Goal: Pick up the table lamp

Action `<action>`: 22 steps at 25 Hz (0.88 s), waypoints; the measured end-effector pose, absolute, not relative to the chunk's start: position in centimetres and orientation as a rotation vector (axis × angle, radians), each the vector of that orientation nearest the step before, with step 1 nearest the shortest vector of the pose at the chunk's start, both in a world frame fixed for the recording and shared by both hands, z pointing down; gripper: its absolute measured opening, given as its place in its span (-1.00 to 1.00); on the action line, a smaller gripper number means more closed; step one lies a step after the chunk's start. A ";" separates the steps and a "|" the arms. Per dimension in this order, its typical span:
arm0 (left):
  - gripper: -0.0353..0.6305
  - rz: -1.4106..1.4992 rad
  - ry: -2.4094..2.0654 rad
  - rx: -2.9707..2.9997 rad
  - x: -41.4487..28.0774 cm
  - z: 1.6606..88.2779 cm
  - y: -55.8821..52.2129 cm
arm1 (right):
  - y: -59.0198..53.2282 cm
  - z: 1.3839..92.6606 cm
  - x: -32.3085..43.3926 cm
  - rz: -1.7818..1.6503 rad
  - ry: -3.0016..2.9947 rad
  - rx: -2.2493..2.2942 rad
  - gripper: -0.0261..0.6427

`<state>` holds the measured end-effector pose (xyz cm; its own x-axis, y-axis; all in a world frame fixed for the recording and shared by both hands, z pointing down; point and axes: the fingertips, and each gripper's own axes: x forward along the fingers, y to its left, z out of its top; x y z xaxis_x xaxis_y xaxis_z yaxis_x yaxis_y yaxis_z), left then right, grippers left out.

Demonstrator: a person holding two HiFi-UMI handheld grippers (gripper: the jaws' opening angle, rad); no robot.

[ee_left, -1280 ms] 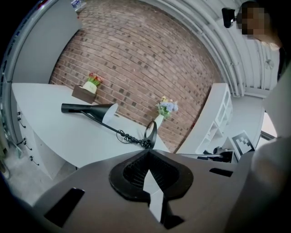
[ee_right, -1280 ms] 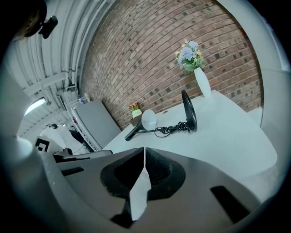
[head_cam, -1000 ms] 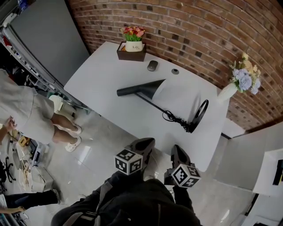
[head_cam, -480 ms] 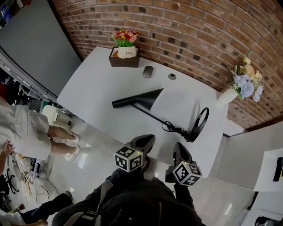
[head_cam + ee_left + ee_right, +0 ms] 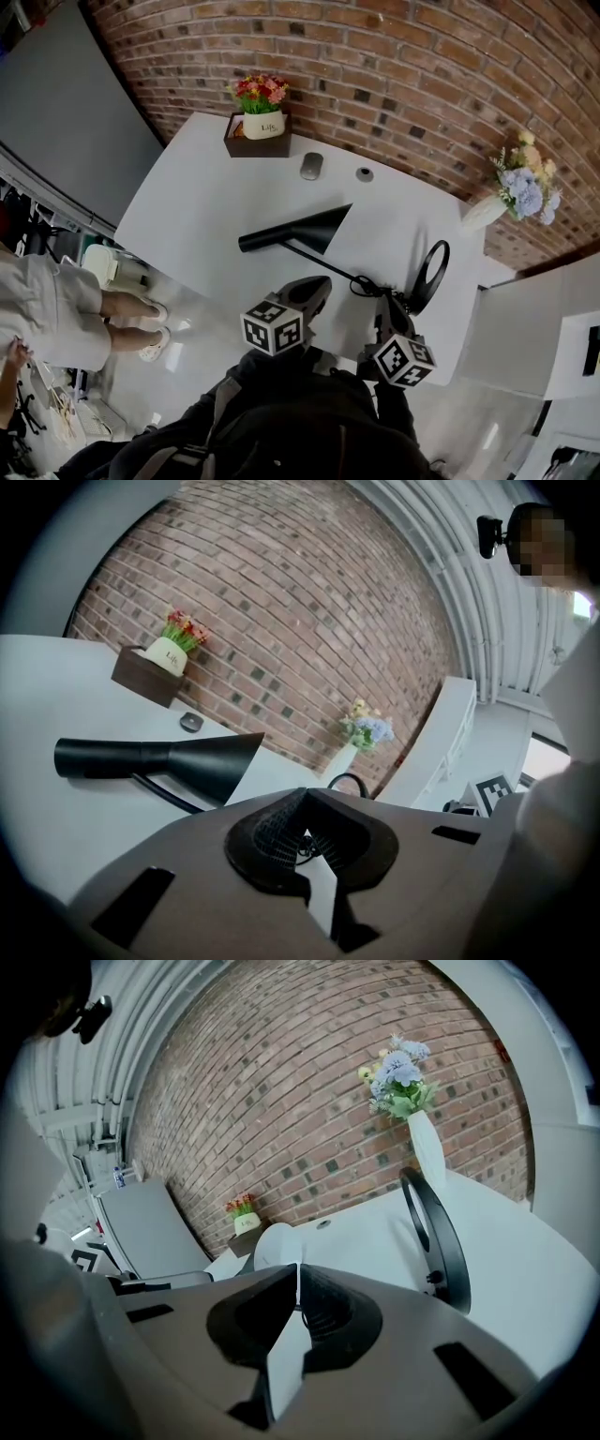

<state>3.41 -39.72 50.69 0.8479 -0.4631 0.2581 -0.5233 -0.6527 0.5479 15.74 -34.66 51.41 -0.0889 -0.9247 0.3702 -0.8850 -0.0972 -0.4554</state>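
Table lamp (image 5: pixel 298 232) is lying on its side across the white bench (image 5: pixel 197 211), not gripped by anything. Black cone shade (image 5: pixel 202 759) is pointing its wide mouth toward the bench's right half, and its narrow neck is pointing left. A thin stem is running from the shade to the ring base (image 5: pixel 430 275), which is standing on edge near the right end of the bench. The cord (image 5: pixel 371 285) is bunching up in a coil just beside the base. Left gripper (image 5: pixel 316 285) is hovering at the near edge of the bench, just short of the stem, fingers clenched with nothing between them. Right gripper (image 5: pixel 387 309) is hovering beside it, near the cord coil and the ring base, fingers also clenched and empty. In the right gripper view the ring base is showing just right of the fingertips, apart from them. Along the brick wall (image 5: pixel 403 84), a flower pot in a dark wooden box (image 5: pixel 257 133) is sitting at the far left corner, a computer mouse (image 5: pixel 310 167) and a small round disc (image 5: pixel 365 174) are lying next to it, and a white vase of pale flowers (image 5: pixel 487 211) is standing at the far right. A person in light clothes (image 5: pixel 56 314) is standing on the floor to the left of the bench.
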 end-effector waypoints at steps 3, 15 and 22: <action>-0.87 0.117 -0.696 2.375 3.0 51.1 -40.7 | -35.6 51.4 15.7 -0.917 2.058 -2.100 -0.89; -0.87 -0.027 -0.666 2.142 0.5 53.8 -43.1 | -36.2 51.0 18.2 -0.904 2.048 -2.282 -0.88; -0.87 -0.125 -0.733 1.932 -1.3 56.2 -44.5 | -36.4 48.8 23.0 -0.814 1.962 -2.391 -0.87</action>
<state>-1.29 -44.54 56.18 0.8092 -0.5417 0.2276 -0.4358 -0.2935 0.8509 23.04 -36.43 48.78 0.1185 -0.9020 0.4151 -0.9308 -0.2464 -0.2699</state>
